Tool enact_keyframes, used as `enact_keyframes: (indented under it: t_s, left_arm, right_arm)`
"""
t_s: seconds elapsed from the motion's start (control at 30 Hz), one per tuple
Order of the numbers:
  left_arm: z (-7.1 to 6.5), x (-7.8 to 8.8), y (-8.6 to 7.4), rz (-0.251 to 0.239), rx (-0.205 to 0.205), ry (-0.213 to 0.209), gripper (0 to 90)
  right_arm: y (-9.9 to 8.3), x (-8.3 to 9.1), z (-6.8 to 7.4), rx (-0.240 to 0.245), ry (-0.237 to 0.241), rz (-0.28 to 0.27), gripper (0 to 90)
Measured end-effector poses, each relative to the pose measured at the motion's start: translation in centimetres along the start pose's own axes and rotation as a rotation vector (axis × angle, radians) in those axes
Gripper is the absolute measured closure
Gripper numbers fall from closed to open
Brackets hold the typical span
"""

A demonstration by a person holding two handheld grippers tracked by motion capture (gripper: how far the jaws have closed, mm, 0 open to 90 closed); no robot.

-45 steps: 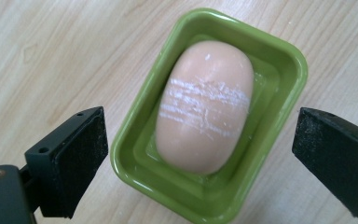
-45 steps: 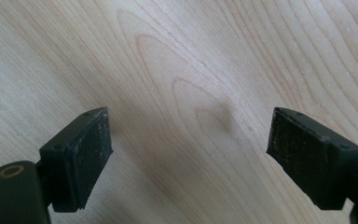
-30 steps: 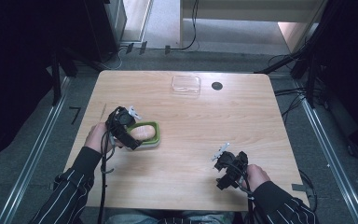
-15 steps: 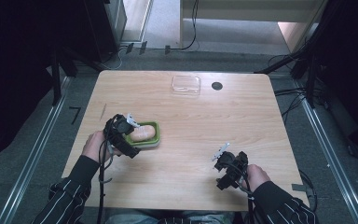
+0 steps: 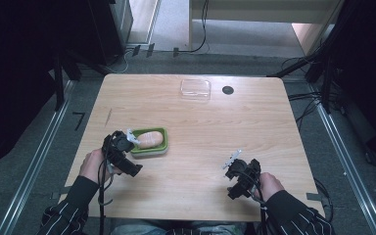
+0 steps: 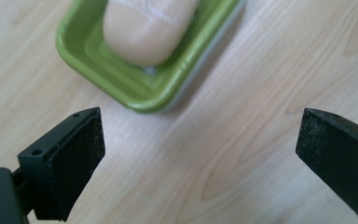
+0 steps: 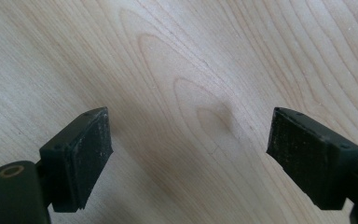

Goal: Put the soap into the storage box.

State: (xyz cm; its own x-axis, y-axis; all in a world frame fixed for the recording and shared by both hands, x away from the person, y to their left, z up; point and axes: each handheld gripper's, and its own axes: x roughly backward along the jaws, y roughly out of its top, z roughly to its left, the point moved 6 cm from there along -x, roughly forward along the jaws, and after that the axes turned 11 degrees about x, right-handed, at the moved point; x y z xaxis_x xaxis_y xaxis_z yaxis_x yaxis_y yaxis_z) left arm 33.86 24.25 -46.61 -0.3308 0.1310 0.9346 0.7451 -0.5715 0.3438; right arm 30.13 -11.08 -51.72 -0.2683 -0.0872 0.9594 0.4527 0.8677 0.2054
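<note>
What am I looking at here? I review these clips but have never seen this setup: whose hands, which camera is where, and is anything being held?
A person sits at a wooden table, holding a hand-operated gripper in each hand. The high view looks down from above. The other two pictures come from cameras riding on each gripper, looking along its black jaws. The left gripper is open beside a green dish holding a pale bar, probably soap. The right gripper is open over bare wood. A clear plastic lid and a small dark round thing lie at the far edge. Nothing is held.
</note>
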Motion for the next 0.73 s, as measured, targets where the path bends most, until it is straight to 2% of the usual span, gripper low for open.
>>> enact_keyframes:
  t_s: [0.13,0.47,0.73]
  left_arm:
    - [0.1,0.2,-1.2,-0.005,0.022,0.013,1.6]
    - [0.2,-0.1,-3.8,0.025,0.054,0.004,1.6]
    - [0.5,-0.3,-4.4,0.028,0.061,0.006,1.6]
  right_arm:
    - [0.0,0.0,0.0,0.003,0.001,0.003,14.3]
    - [0.0,0.0,0.0,0.006,-0.001,0.004,14.3]
    - [0.2,0.0,0.0,0.008,-0.002,0.002,14.3]
